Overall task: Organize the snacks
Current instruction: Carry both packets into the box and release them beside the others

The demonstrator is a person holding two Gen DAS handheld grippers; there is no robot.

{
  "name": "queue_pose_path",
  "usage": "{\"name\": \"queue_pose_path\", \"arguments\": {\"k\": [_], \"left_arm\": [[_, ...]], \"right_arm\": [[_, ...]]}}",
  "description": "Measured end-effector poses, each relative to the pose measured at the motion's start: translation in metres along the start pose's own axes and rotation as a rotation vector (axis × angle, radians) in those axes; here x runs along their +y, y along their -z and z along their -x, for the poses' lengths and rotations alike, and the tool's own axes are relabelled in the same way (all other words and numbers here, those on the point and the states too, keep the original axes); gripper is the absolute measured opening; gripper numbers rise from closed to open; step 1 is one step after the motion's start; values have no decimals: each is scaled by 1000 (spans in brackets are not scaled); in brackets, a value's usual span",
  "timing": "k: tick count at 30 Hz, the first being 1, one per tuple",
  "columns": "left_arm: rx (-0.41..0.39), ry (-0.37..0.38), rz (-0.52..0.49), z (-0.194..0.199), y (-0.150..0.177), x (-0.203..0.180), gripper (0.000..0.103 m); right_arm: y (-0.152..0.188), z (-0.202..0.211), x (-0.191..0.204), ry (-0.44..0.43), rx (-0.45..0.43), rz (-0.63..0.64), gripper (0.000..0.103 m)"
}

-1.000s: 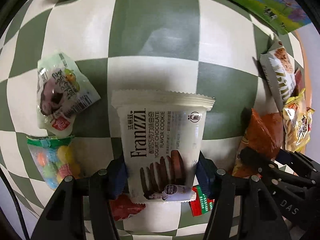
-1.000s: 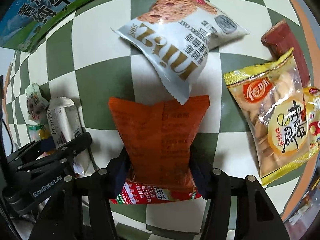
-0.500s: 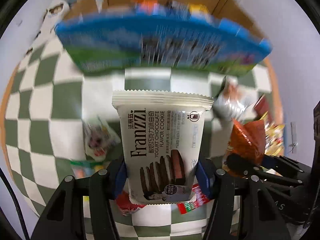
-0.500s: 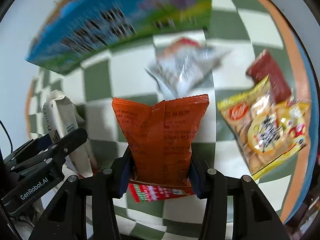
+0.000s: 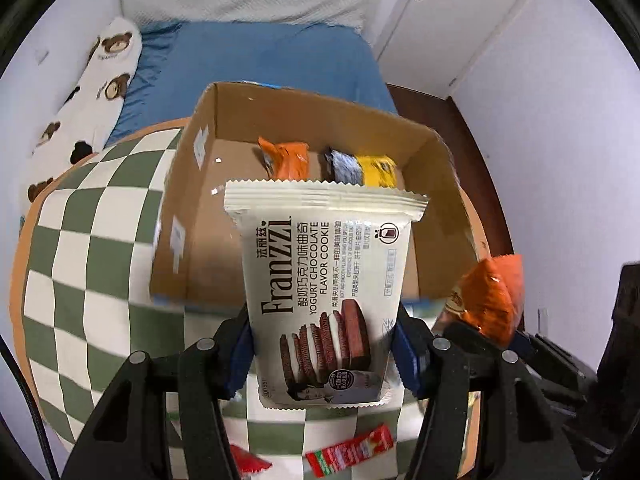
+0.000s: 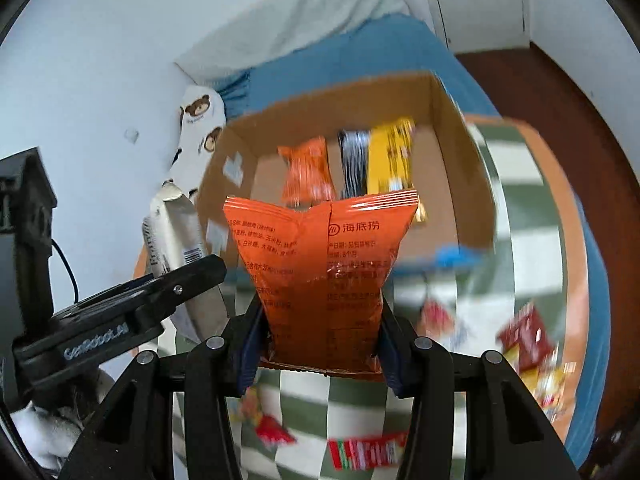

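Note:
My left gripper is shut on a cream Franzzi cookie pack and holds it upright in front of an open cardboard box. My right gripper is shut on an orange snack bag, also raised before the box. Inside the box stand an orange packet, a black packet and a yellow packet. The orange bag also shows at the right of the left wrist view. The cookie pack and left gripper show at the left of the right wrist view.
The box stands on a table with a green and white checked cloth. Loose snacks lie on it: a red and green packet, and red and yellow packs at the right. A bed with a blue sheet lies behind.
Both grippers have lifted their packs off the table and tilted up. The view has swung from the cloth to the open box and the bed beyond.

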State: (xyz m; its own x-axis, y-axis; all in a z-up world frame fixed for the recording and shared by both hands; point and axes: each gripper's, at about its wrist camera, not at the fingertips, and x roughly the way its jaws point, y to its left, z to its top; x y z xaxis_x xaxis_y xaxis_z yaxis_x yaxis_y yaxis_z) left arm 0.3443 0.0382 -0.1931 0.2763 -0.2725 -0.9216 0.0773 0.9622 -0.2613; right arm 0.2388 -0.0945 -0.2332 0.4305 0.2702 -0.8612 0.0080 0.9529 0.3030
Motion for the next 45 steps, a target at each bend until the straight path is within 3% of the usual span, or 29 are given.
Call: {"name": "queue_pose_path", "arguments": {"k": [5, 9, 16, 23, 24, 27, 30, 37, 45], "left_arm": [[108, -11, 49, -57, -50, 16, 57], [205, -54, 57, -102, -69, 30, 57], [312, -119, 52, -150, -70, 44, 57], [355, -143, 24, -164, -60, 33, 58], [359, -141, 25, -166, -59, 33, 58], [368, -125, 44, -170, -57, 32, 60], [350, -125, 41, -168, -56, 27, 67], [273, -153, -9, -146, -47, 10, 71], [52, -184, -25, -92, -31, 3, 71]], "right_arm": [[-48, -47, 15, -9, 28, -7, 52], [-64, -95, 15, -4, 94, -12, 52], [-63, -161, 11, -7, 220, -31, 52], [-59, -187, 12, -11, 297, -44, 52], [-58, -190, 12, -13, 311, -45, 56], [-57, -200, 12, -4, 341, -35, 86], [-57, -200, 16, 13, 344, -13, 90], [-54, -180, 16, 78, 299, 8, 91], [-48, -135, -2, 184, 177, 8, 91]]}}
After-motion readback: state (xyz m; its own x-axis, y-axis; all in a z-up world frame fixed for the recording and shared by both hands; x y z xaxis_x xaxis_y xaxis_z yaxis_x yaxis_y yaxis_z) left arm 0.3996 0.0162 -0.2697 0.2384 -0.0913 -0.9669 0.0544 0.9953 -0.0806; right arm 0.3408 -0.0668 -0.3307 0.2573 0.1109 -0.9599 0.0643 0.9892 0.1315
